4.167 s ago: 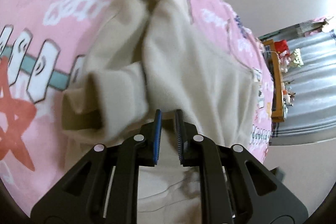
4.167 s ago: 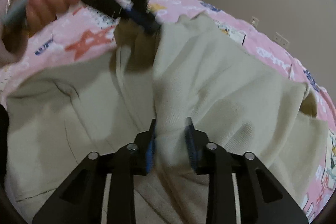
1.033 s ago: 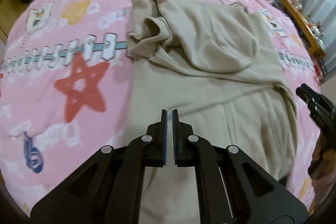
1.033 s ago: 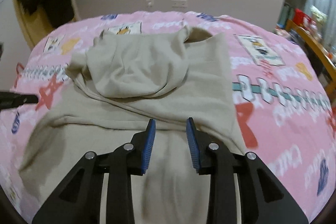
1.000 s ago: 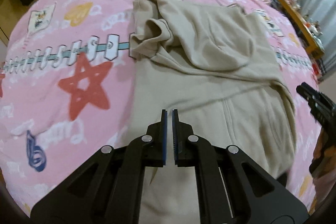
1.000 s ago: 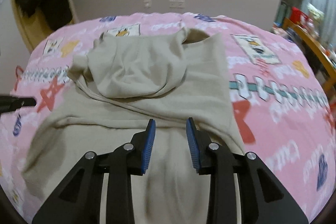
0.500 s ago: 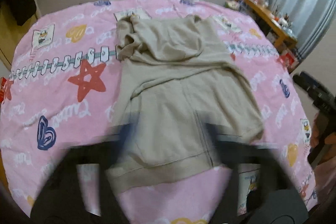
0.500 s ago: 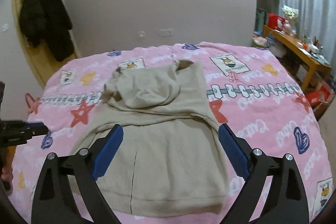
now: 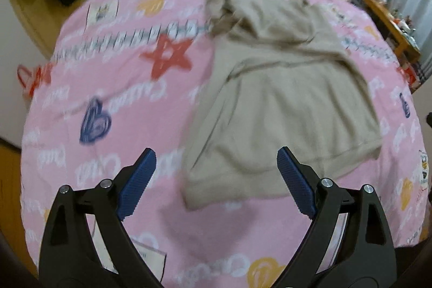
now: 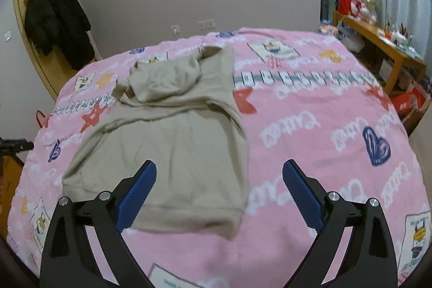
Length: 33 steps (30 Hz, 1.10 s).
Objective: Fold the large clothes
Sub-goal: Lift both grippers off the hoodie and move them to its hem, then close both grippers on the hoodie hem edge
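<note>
The beige hoodie (image 10: 172,142) lies flat on the bed w/ the pink bedspread (image 10: 324,126), sleeves folded in & hood (image 10: 164,77) lying on top at the far end. Its bottom hem is the end closest to both claws. The left gripper (image 9: 216,174) has just been opening; its jaws now stand wide apart w/ nothing between them, up above the bedspread, not touching the hoodie. The right gripper (image 10: 219,180) has also just been opening wider; jaws wide apart, nothing held, hanging over the hoodie's near hem. A red star print (image 9: 167,58) is just beside the hoodie on its left in the left view. A black coat (image 10: 54,18) hangs on the door, well past the hoodie. A wooden table (image 10: 378,45) stands off to the hoodie's right, by the curtains.
</note>
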{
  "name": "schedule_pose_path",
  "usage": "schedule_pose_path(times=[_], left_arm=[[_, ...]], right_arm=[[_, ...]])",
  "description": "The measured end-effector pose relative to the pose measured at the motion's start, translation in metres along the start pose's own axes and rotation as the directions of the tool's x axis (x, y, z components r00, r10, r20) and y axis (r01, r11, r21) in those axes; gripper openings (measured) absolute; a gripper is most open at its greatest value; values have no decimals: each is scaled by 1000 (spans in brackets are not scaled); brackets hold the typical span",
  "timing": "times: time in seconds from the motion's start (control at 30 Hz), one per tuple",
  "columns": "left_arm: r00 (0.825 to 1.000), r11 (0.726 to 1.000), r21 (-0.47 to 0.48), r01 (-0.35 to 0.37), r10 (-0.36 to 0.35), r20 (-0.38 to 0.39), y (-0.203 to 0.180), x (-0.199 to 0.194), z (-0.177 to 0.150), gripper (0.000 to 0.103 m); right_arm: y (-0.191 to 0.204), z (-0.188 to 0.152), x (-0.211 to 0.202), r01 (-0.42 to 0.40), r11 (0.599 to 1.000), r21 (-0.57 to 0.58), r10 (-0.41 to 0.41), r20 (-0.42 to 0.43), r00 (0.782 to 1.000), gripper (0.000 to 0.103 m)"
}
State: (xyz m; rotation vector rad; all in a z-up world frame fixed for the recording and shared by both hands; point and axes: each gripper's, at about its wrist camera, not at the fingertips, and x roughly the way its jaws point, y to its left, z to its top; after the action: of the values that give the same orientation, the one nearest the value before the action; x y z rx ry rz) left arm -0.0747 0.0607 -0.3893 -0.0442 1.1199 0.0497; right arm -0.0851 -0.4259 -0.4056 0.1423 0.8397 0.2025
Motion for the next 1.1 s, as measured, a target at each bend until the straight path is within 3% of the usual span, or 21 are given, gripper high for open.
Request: schedule_pose_path(times=[0.13,0.27,0.37,0.47,0.63,0.87,1.0,1.1], left_arm=[[989,996,-79,48,-59,-134,25,43,-31,89],[971,989,-137,49,-79,-227,37,90,-54,89],[961,988,-149,47,-85,-262,41,122,-64,89],[964,990,-135,35,-69,-256,45,143,-67,89],[951,979,-191,75,-128,-281,57,169,-71,89],[942,970,-220,99,-163,-293,58,184,-76,96],[942,967,-225,121,-183,-280,53,181,-76,96],[938,963,-219,159,-217,-271,45,176,-76,96]], right_arm=[[-22,-23,14,-48,998,40,49,-48,998,94],[-43,-48,47,-91,990,104,101,-95,990,94],[-54,-63,73,-114,983,142,133,-132,982,94],[-65,-75,100,-170,961,217,207,-162,965,93],[-72,-90,136,-237,911,337,312,-190,931,93],[-62,-96,151,-193,929,316,268,-213,940,94],[-52,-98,149,-99,973,208,148,-233,961,89],[-52,-102,153,-105,972,209,153,-231,961,90]])
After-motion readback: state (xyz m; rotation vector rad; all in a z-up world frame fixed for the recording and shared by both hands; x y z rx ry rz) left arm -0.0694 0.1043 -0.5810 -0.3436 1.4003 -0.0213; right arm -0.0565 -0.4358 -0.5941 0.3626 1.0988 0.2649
